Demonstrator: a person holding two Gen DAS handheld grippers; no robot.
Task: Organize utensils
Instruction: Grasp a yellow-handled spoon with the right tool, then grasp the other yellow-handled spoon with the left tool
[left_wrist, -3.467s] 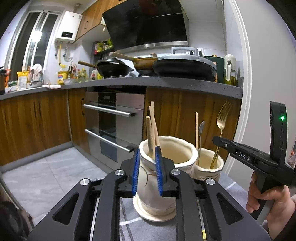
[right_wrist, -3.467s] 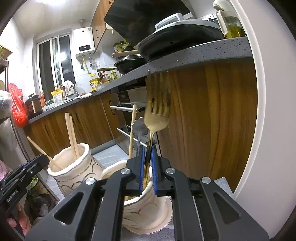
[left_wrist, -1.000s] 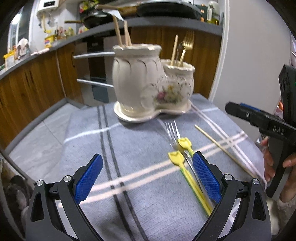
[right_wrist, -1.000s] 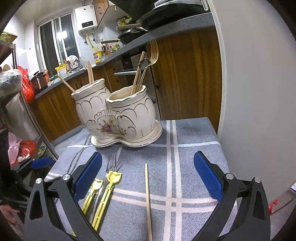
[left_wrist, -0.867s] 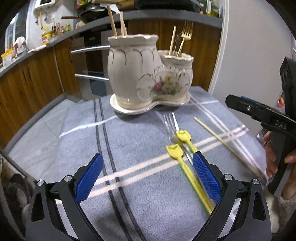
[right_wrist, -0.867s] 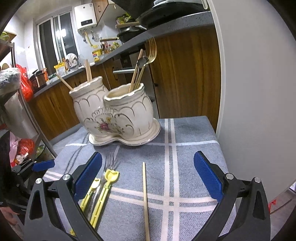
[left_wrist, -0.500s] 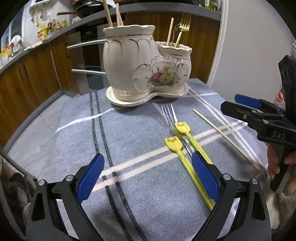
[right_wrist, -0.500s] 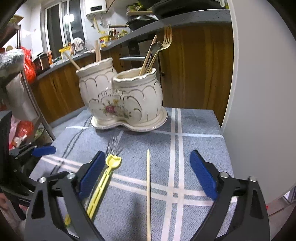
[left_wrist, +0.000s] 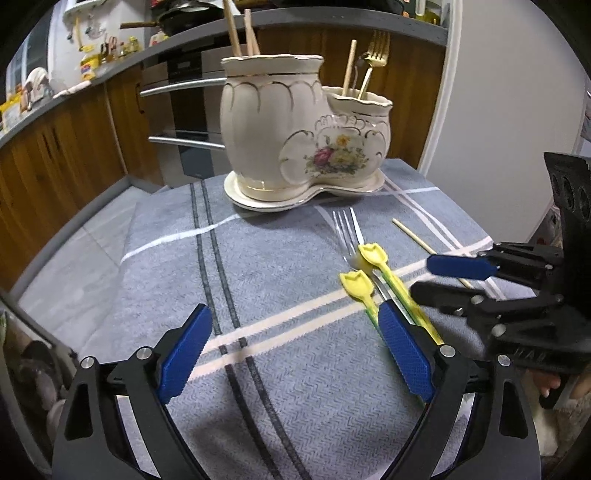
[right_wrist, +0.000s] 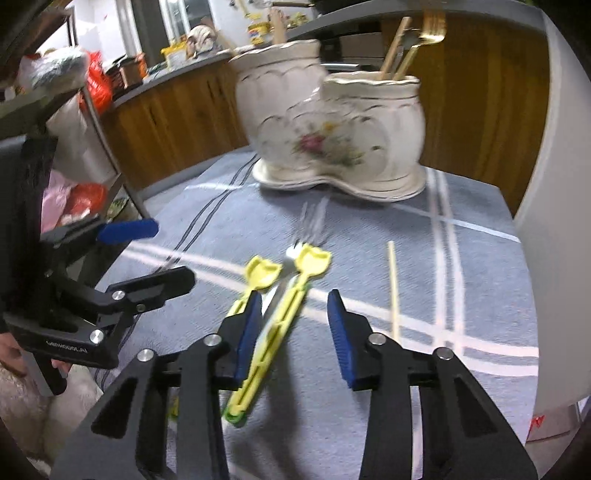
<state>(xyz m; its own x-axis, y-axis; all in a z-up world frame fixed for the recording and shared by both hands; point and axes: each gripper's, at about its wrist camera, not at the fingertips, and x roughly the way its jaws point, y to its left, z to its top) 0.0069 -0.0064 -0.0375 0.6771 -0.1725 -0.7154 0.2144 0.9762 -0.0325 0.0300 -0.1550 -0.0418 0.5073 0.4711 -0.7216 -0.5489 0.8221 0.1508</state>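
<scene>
Grey striped cloth covers the counter. At its far end a cream two-pot holder carries chopsticks and a gold fork. Two yellow-handled utensils and a steel fork lie mid-cloth, a loose chopstick just beside them. Right gripper has its jaws partly open, straddling one yellow handle. Left gripper has its jaws wide, holding nothing.

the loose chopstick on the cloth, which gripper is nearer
Right. The right gripper sits just left of the chopstick, jaws open; the left gripper is farther left, beyond the yellow utensils.
</scene>
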